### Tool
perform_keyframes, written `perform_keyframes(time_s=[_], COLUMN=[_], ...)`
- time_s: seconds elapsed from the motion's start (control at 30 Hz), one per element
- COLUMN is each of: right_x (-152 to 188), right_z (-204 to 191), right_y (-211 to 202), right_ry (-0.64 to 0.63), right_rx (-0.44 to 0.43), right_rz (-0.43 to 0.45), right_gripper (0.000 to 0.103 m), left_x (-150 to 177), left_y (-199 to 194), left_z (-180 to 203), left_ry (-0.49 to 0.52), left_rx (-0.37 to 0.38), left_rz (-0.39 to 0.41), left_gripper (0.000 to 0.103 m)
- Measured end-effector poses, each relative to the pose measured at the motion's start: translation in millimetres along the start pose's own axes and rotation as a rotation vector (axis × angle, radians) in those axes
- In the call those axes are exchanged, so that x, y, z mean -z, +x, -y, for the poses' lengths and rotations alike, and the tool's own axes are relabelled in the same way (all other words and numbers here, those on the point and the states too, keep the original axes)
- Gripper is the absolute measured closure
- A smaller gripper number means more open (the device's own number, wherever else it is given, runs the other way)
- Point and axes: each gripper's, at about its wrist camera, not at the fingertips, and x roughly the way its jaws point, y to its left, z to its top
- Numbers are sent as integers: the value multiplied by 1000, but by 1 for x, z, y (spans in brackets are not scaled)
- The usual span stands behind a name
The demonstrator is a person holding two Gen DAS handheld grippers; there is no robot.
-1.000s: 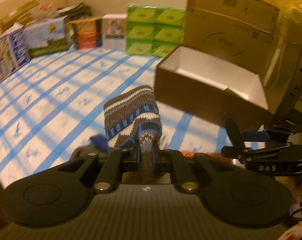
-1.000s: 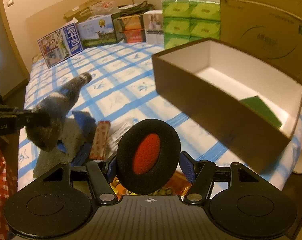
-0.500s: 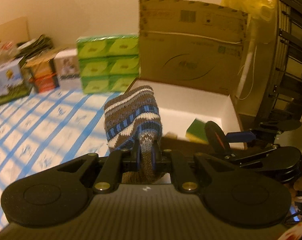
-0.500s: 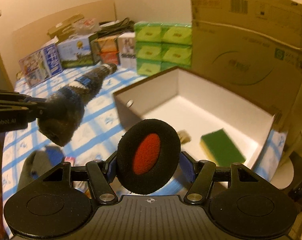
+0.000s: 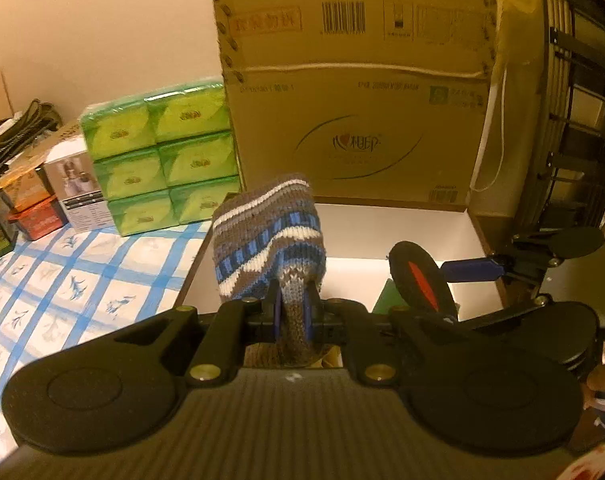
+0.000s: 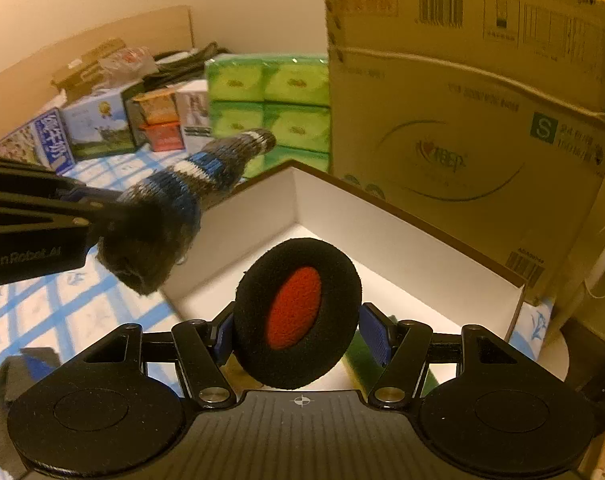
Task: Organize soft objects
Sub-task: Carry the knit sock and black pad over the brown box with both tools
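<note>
Two grippers hang over my open box (image 6: 402, 232): my left one (image 5: 292, 316) pinches a striped sock (image 5: 268, 240) above the box's left edge, my right one (image 6: 298, 328) clamps a black-and-red pad (image 6: 298, 312) above a green sponge (image 6: 356, 356) inside.

"GenRobot.AI" is read in pale letters on side of left gripper (image 6: 114, 210), seen from right wrist view. White "S" in a green square is printed on big cardboard box (image 6: 482, 128), w/ barcodes near its top edge. Box's red logo and other print: too blurred to be read.
</note>
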Motion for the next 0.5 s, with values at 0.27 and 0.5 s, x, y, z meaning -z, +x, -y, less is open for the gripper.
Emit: perform_keyframes(time_s=[0.27, 0.5], right_x=[-6, -5], right_z=[19, 25], right_y=[36, 62], right_ry=[34, 68], right_rx=[10, 4], right_rz=[-49, -98], right_gripper=[40, 40], left_x=[0, 7], left_y=[49, 85], left_z=[-6, -15], left_ry=[20, 28], left_rx=[-10, -19], left_rz=[-70, -134], left_gripper=[93, 93])
